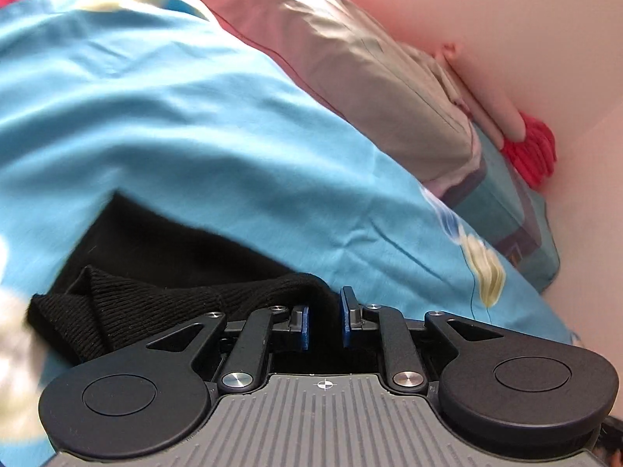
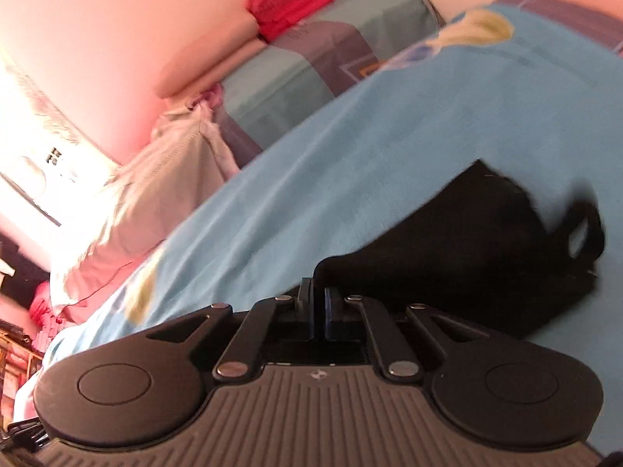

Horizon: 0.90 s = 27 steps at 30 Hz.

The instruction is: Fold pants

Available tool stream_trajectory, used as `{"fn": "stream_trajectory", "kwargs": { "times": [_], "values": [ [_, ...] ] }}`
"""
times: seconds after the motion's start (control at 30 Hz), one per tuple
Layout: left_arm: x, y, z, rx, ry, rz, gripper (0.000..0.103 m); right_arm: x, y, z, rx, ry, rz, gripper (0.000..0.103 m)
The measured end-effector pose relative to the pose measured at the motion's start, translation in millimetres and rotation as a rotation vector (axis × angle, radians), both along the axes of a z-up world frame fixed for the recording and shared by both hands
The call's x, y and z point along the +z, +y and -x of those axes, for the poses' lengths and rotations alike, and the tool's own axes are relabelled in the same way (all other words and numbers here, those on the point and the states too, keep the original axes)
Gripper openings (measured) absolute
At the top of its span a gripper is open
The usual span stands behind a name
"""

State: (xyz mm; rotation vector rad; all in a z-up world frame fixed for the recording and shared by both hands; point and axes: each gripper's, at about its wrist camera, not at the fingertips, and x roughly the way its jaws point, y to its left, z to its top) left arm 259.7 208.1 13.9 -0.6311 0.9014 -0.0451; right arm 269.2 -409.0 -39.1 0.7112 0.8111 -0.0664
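Pants point(image 1: 163, 249) were soft, limp knit on the bed point(image 1: 194, 124); I had both grippers, left point(image 1: 325, 321) and right point(image 2: 319, 311), clamped on ribbed edges.

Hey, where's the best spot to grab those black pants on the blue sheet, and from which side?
Grip the black pants at the thick ribbed edge, probably coming along the blue sheet from the near side. That edge stands bunched up, and the left gripper already pinches it there.
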Motion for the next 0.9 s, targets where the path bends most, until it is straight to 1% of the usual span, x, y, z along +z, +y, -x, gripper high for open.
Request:
{"fn": "stream_trajectory", "kwargs": {
  "times": [0.03, 0.07, 0.1, 0.13, 0.17, 0.2, 0.27, 0.3, 0.37, 0.43, 0.47, 0.53, 0.63, 0.7, 0.73, 0.77, 0.8, 0.83, 0.87, 0.9],
  "values": [
    [-1, 0, -4, -0.019, 0.024, 0.004, 0.090, -7, -4, -3, -0.007, 0.017, -0.030, 0.010],
    [-2, 4, -4, -0.029, 0.040, 0.033, 0.092, -10, -9, -1, -0.023, 0.005, -0.073, 0.011],
    [-1, 8, -1, -0.049, 0.042, 0.073, 0.098, -9, -14, 4, -0.019, -0.014, -0.102, 0.016],
    [3, 13, 6, -0.067, 0.019, 0.103, 0.101, -5, -19, 10, -0.015, -0.042, -0.111, 0.021],
    [10, 18, 18, -0.072, -0.020, 0.105, 0.103, 2, -25, 22, -0.045, -0.072, -0.087, 0.034],
    [18, 23, 31, -0.063, -0.060, 0.085, 0.103, 10, -32, 32, -0.083, -0.096, -0.051, 0.046],
    [32, 34, 57, -0.017, -0.126, 0.036, 0.103, 29, -45, 60, -0.156, -0.150, 0.033, 0.055],
    [36, 37, 64, 0.009, -0.133, 0.007, 0.103, 37, -51, 74, -0.190, -0.157, 0.064, 0.056],
    [41, 39, 81, 0.047, -0.147, -0.055, 0.103, 45, -57, 98, -0.246, -0.139, 0.107, 0.058],
    [40, 36, 92, 0.045, -0.160, -0.072, 0.103, 48, -55, 113, -0.256, -0.124, 0.163, 0.065],
    [39, 32, 98, 0.041, -0.174, -0.073, 0.103, 46, -53, 117, -0.258, -0.093, 0.202, 0.070],
    [35, 18, 104, 0.021, -0.200, -0.073, 0.103, 40, -47, 118, -0.257, -0.050, 0.249, 0.071],
    [30, -9, 104, -0.016, -0.225, -0.111, 0.103, 27, -49, 104, -0.253, -0.028, 0.266, 0.071],
    [28, -24, 94, -0.047, -0.223, -0.137, 0.103, 19, -47, 92, -0.263, -0.018, 0.313, 0.069],
    [27, -31, 89, -0.057, -0.221, -0.150, 0.103, 13, -47, 84, -0.266, 0.021, 0.333, 0.066],
    [25, -37, 85, -0.064, -0.224, -0.163, 0.103, 7, -45, 74, -0.250, 0.051, 0.333, 0.046],
    [22, -42, 81, -0.076, -0.226, -0.178, 0.103, 2, -42, 71, -0.222, 0.066, 0.325, 0.010],
    [17, -47, 78, -0.098, -0.218, -0.191, 0.103, 1, -36, 70, -0.207, 0.069, 0.351, 0.008],
    [11, -52, 73, -0.133, -0.193, -0.197, 0.103, 5, -33, 70, -0.202, 0.061, 0.397, 0.007],
    [3, -56, 69, -0.175, -0.156, -0.188, 0.103, 11, -32, 73, -0.202, 0.038, 0.431, 0.007]
  ]
}}
